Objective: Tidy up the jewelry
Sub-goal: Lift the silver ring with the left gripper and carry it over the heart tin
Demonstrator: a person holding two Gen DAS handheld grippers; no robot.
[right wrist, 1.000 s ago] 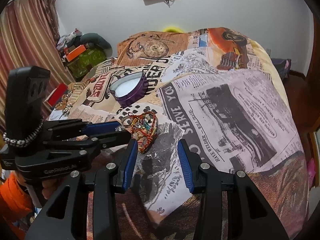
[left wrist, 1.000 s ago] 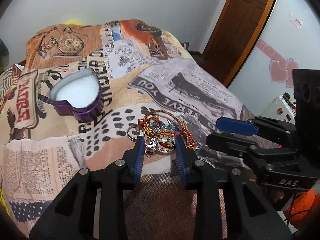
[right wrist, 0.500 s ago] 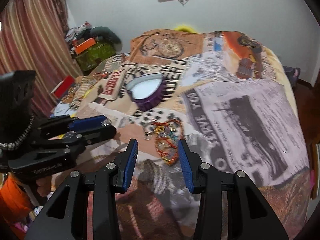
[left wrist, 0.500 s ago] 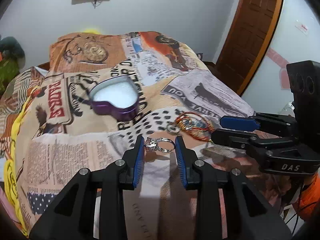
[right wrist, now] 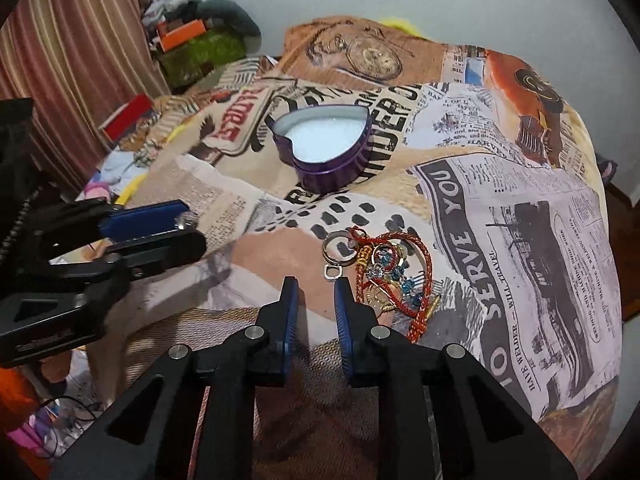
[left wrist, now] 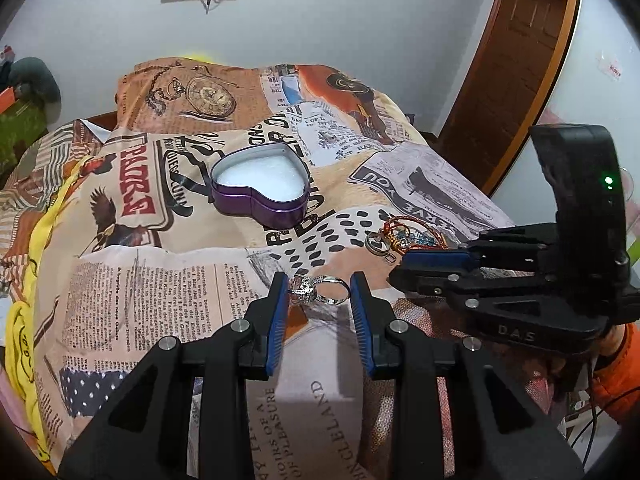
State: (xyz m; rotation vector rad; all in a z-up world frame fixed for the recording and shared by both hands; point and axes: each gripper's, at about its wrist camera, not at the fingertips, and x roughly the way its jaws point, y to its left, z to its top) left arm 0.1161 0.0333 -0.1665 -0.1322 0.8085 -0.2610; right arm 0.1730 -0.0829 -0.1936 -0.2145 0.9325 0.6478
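My left gripper is shut on a silver ring with a clear stone and holds it above the bedspread; it also shows in the right wrist view. A purple heart-shaped tin with a white lining sits open further back, also seen in the right wrist view. A pile of red, gold and blue bracelets and a key ring lies on the bed, just right of my right gripper, which is open and empty. The pile shows in the left wrist view.
A bedspread with newspaper prints covers the bed. A wooden door stands at the right. Boxes and clothes are piled by a striped curtain at the left.
My left gripper lifted the ring out of the jewelry pile and carried it left, away from the pile. My right gripper narrowed and moved so the pile lies at its right.
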